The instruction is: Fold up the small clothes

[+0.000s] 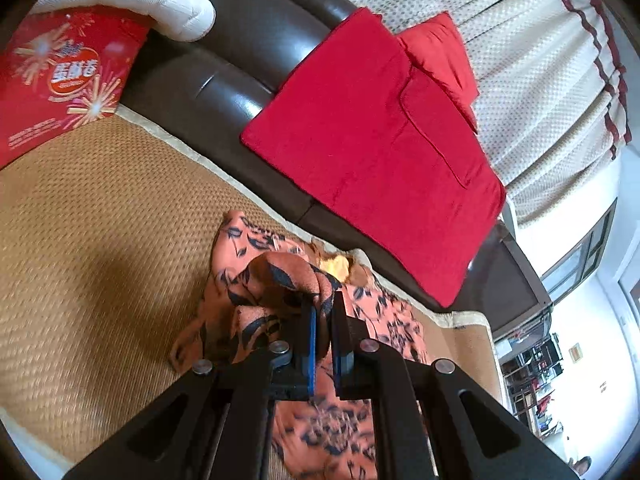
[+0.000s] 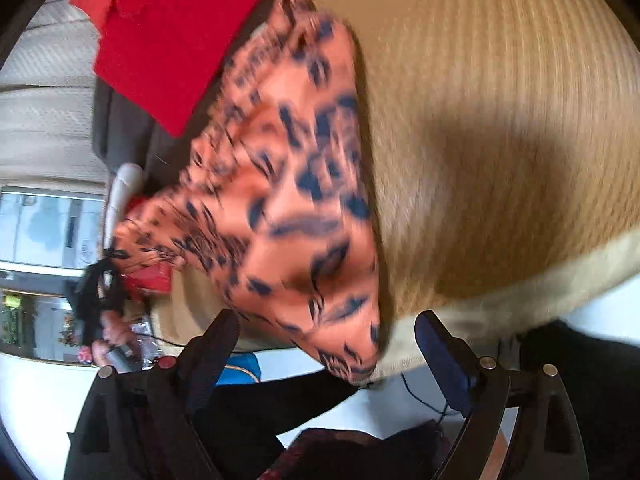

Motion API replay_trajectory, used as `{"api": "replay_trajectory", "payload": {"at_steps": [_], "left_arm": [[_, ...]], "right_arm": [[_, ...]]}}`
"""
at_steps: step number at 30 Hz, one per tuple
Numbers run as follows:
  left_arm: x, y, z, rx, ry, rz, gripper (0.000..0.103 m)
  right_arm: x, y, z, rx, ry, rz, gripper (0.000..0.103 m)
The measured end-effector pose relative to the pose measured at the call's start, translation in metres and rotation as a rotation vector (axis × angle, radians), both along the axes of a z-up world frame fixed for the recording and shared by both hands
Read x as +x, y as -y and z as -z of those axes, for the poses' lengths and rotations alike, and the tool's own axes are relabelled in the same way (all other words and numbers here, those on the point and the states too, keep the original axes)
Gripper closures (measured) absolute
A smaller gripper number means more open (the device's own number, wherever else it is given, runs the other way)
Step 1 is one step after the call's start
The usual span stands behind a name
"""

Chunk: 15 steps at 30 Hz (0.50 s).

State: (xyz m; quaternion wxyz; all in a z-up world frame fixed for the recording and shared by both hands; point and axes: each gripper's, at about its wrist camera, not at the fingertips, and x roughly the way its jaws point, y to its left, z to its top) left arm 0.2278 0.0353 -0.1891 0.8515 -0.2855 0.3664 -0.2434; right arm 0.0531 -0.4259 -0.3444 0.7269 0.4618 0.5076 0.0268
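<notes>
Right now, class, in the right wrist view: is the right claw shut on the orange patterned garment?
No, the right claw stands wide open, the orange patterned garment unpinched.

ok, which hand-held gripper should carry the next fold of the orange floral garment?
Left, probably: the left hand-held gripper is already shut on the orange floral garment. The right hand-held gripper is open, holding nothing.

The right gripper [image 2: 326, 350] has its 2 fingers [image 2: 444, 354] spread wide, nothing pinched between them; the orange leaf-print garment [image 2: 288, 184] is blurred, spilling over the woven mat's [image 2: 500, 100] pale edge; a red cloth [image 2: 160, 40] lies beyond.
</notes>
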Motion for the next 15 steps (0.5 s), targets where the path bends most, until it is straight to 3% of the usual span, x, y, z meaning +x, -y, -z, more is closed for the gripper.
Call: {"api": "replay_trajectory", "payload": {"at_steps": [4, 5, 7, 8, 12, 13, 15], "left_arm": [[-0.03, -0.01, -0.011, 0.003, 0.009, 0.004, 0.097], [-0.038, -0.012, -0.014, 0.011, 0.014, 0.005, 0.097], [-0.05, -0.015, -0.018, 0.024, 0.02, 0.007, 0.097], [-0.055, -0.017, -0.019, 0.028, 0.019, 0.008, 0.097], [-0.067, -0.024, -0.02, 0.062, 0.015, 0.013, 0.097], [-0.068, -0.027, -0.021, 0.07, 0.014, 0.015, 0.097], [-0.068, -0.03, -0.023, 0.077, 0.015, 0.019, 0.097]], "right_arm": [[0.01, -0.026, 0.025, -0.095, -0.065, 0.039, 0.013], [0.011, -0.032, 0.033, -0.079, -0.074, 0.045, 0.019], [0.013, -0.044, 0.044, -0.04, -0.091, 0.037, 0.051], [0.014, -0.048, 0.045, -0.046, -0.094, 0.025, 0.085], [0.007, -0.062, 0.005, -0.169, 0.011, -0.031, 0.094], [0.005, -0.062, -0.01, -0.173, 0.056, -0.044, 0.095], [-0.001, -0.056, -0.043, -0.079, 0.187, -0.046, 0.095]]}}
